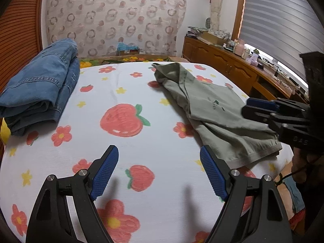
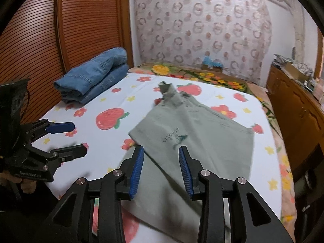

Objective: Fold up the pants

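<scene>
Grey-green pants (image 1: 218, 111) lie crumpled and partly folded on the right side of the bed; they also show in the right wrist view (image 2: 198, 133). My left gripper (image 1: 160, 158) is open and empty over the bare sheet, left of the pants' near hem; it also shows in the right wrist view (image 2: 78, 139). My right gripper (image 2: 161, 158) is open and empty, just above the near part of the pants; it shows at the right edge of the left wrist view (image 1: 255, 107).
Folded blue jeans (image 1: 38, 89) sit at the far left of the bed, by a slatted wooden door (image 2: 66, 30). The strawberry-print sheet (image 1: 125, 93) covers the bed. A wooden dresser (image 1: 232, 66) with clutter runs along the right.
</scene>
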Demonstrator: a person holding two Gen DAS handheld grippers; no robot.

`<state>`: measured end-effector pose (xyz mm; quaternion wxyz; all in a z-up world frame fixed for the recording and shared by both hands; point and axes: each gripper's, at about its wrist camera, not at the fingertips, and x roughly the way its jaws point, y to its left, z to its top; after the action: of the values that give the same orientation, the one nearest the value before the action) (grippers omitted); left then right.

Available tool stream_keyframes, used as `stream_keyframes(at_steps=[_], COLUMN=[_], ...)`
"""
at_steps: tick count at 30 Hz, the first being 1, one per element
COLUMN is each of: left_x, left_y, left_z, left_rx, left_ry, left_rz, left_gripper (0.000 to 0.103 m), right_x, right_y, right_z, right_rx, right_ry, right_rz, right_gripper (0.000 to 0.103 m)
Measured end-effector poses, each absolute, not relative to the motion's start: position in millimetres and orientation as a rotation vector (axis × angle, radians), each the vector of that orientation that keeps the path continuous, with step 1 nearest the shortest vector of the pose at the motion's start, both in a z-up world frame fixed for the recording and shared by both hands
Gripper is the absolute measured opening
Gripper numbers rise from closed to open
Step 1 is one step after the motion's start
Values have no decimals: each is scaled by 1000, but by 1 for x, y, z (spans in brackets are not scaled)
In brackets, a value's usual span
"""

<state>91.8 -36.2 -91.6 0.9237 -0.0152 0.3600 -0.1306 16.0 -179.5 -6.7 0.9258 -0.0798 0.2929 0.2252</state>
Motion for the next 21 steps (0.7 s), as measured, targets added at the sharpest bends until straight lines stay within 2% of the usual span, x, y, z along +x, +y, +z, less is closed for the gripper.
stream_keyframes(at_steps=[21], left_x=[90], left_y=[-19], left_z=[-97], left_rx=[-57], left_ry=[740], left_rz=[-246], left_gripper=[83], right_x=[88], right_y=[-127], right_z=[-19], right_rx=[-366], right_ry=[735], right_rz=[505], right_gripper=[38])
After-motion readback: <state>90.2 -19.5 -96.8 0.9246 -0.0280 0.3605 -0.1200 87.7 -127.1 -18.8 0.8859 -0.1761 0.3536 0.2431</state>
